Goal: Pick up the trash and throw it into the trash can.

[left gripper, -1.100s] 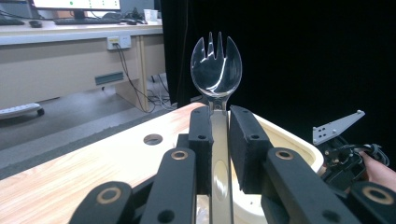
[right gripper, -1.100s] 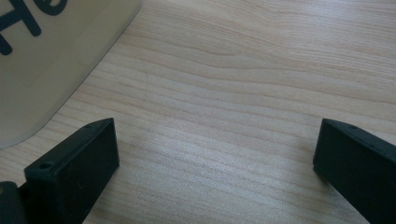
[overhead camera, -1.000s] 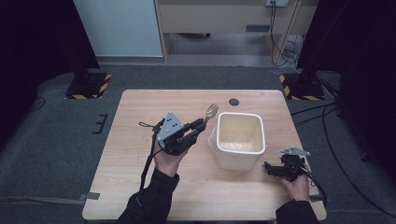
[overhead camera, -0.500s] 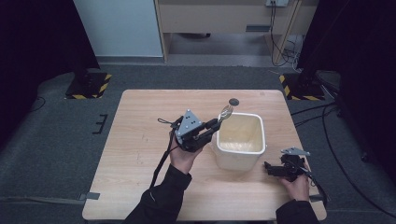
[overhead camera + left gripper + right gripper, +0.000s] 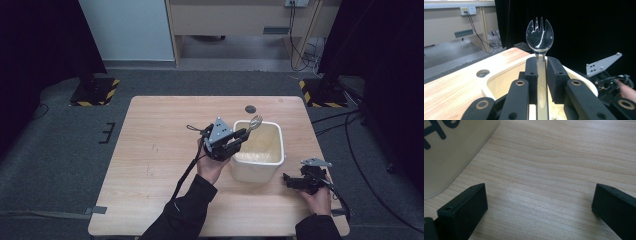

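The left gripper clamps a clear plastic spork by its handle, tines pointing toward the table's far right corner, above the cream bin. The right gripper gapes empty near the right edge

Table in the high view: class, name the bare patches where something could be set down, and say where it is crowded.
Bare wood lies left of the left gripper out to the table edge, along the far edge by the round hole, and along the near edge between the two forearms. It is crowded around the tub, with the spork over it and the right gripper beside it.
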{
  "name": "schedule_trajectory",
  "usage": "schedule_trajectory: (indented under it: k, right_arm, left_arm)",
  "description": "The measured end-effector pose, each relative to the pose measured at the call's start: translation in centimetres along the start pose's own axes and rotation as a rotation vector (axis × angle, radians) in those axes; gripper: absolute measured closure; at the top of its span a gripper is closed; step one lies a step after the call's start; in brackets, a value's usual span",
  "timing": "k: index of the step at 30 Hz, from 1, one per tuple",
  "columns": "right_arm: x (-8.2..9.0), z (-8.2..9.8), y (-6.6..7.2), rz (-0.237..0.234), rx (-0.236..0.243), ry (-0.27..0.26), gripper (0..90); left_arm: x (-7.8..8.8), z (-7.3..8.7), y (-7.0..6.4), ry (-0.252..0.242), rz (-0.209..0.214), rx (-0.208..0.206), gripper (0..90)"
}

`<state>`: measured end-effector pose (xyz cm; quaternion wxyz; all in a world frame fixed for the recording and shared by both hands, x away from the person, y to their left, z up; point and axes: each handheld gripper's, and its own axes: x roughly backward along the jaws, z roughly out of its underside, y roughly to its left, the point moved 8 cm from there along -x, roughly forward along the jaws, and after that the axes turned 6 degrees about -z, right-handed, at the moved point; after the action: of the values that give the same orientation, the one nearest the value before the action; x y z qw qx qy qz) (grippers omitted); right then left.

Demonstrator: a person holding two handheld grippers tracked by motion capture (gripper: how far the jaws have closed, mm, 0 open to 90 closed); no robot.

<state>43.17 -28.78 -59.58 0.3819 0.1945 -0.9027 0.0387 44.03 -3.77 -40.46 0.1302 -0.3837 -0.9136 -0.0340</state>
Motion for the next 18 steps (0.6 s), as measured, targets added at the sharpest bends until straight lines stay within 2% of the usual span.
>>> schedule_trajectory:
  k: [9,18]
  right_arm:
    - [0.0,0.0,0.0,-0.002,0.001,0.0,0.3]
    - [0.0,0.0,0.0,-0.001,0.002,0.0,0.3]
  left_arm:
    - [-2.2,1.0,-0.1,0.023,0.003,0.008,78.3]
    - [-3.7,2.2,-0.3,0.07,0.006,0.005,78.3]
